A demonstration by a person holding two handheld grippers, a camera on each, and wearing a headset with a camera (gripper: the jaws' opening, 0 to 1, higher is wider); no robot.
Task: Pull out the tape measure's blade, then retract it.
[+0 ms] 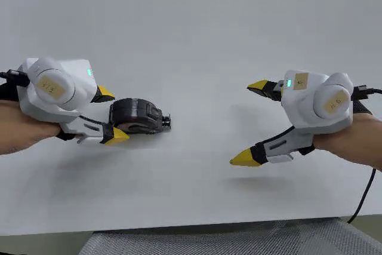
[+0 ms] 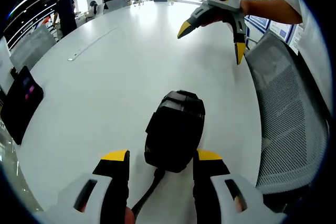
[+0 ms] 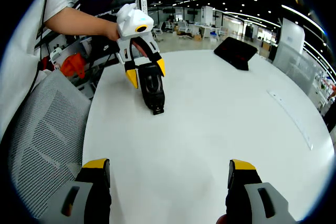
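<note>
The left claw (image 1: 113,114) squeezes the black tape measure (image 1: 138,116) on the white counter (image 1: 191,46). The right claw (image 1: 249,122) is wide open and empty, well away from the tape measure.

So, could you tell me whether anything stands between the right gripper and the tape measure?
Nothing visible does. Only bare white table lies between the open right gripper and the tape measure, which sits between the left gripper's jaws.
</note>
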